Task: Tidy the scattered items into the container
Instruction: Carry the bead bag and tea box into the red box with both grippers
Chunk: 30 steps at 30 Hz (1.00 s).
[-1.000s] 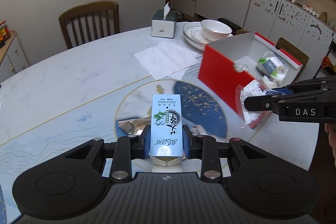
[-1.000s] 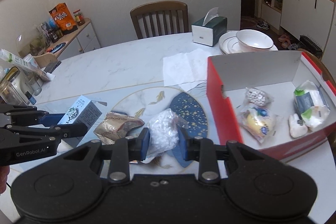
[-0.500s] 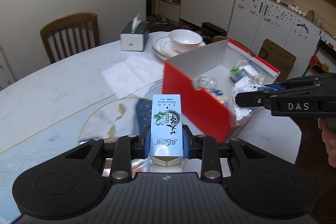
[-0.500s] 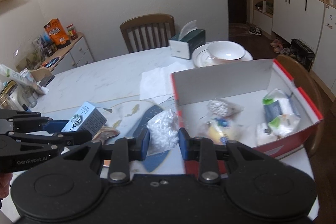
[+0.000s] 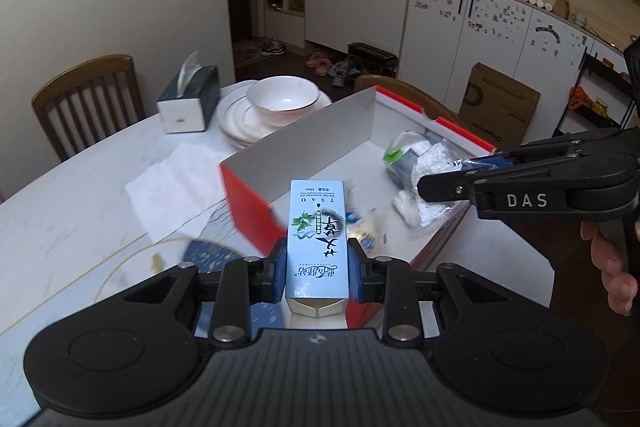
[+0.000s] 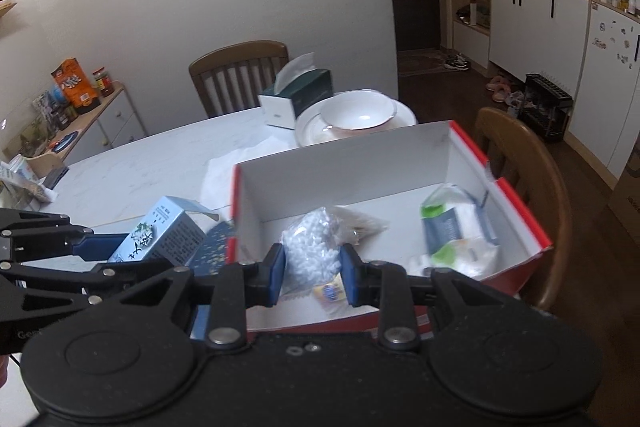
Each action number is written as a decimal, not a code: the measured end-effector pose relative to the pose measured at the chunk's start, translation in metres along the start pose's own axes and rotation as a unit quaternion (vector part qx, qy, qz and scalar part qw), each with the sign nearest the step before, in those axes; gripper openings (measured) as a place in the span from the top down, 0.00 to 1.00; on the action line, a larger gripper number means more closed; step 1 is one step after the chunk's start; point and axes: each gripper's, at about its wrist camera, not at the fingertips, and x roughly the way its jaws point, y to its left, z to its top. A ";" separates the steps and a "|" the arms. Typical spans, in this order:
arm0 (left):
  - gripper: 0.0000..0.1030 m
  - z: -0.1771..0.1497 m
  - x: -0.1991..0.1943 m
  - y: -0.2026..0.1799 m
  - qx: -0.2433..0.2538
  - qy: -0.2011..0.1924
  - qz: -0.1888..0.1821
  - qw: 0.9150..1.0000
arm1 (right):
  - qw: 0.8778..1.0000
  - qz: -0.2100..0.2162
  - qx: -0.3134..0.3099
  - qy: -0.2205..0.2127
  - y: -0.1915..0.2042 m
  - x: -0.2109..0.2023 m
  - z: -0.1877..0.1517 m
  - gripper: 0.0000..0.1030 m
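A tall, pale blue cardboard carton, printed with a green leaf sprig and dark calligraphy, is clamped upright between the blue pads of the left gripper, whose jaws are drawn in tight against its two long sides. The carton's open lower flaps are seen below the pads. It is held above the near corner of the red cardboard box with a white interior, not yet inside it. In the right wrist view the same carton is seen tilted, just beside the box's red left wall.

A small clear plastic bag filled with white pellets is gripped between the blue pads of the right gripper; the jaws are part closed and pressed into the bag's sides. The bag is held over the open box. In the left wrist view the right gripper is seen reaching in from the right with the bag at its tip, and fingers of a hand are seen on its handle.

Inside the box, a white and green soft packet lies near the right wall, and a small yellow and blue wrapped item lies near the front.

The box stands on a white marble-patterned bench. Behind it are found a white paper sheet, a white bowl on stacked plates and a dark green tissue box. A brown wooden chair stands at the far edge.
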 end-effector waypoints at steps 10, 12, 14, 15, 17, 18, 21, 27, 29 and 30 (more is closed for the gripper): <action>0.72 0.023 0.035 -0.028 0.022 0.009 0.000 1.000 | 1.000 -0.007 0.002 0.007 -0.035 0.017 0.009 0.73; 0.72 0.026 0.042 -0.031 0.022 0.008 -0.004 1.000 | 1.000 -0.006 0.004 0.009 -0.041 0.022 0.011 0.73; 0.72 0.028 0.050 -0.032 0.020 0.008 -0.006 1.000 | 1.000 -0.006 0.002 0.013 -0.045 0.028 0.013 0.73; 0.72 0.030 0.055 -0.033 0.019 0.010 -0.004 1.000 | 1.000 -0.005 0.001 0.015 -0.047 0.032 0.014 0.73; 0.72 0.032 0.063 -0.033 0.020 0.013 0.000 1.000 | 1.000 -0.002 -0.002 0.020 -0.049 0.040 0.016 0.73; 0.72 0.032 0.068 -0.034 0.020 0.015 0.002 1.000 | 1.000 -0.004 -0.004 0.023 -0.050 0.045 0.016 0.73; 0.72 0.032 0.082 -0.035 0.016 0.027 0.006 0.999 | 0.999 -0.007 -0.002 0.033 -0.055 0.058 0.017 0.73; 0.72 0.032 0.107 -0.036 0.010 0.045 0.016 0.999 | 0.999 -0.011 -0.002 0.050 -0.064 0.081 0.017 0.73; 0.72 0.033 0.114 -0.037 0.010 0.049 0.017 0.999 | 0.998 -0.009 0.003 0.057 -0.069 0.089 0.017 0.73; 0.72 0.033 0.117 -0.038 0.012 0.050 0.018 0.999 | 0.998 -0.008 0.005 0.061 -0.070 0.092 0.017 0.73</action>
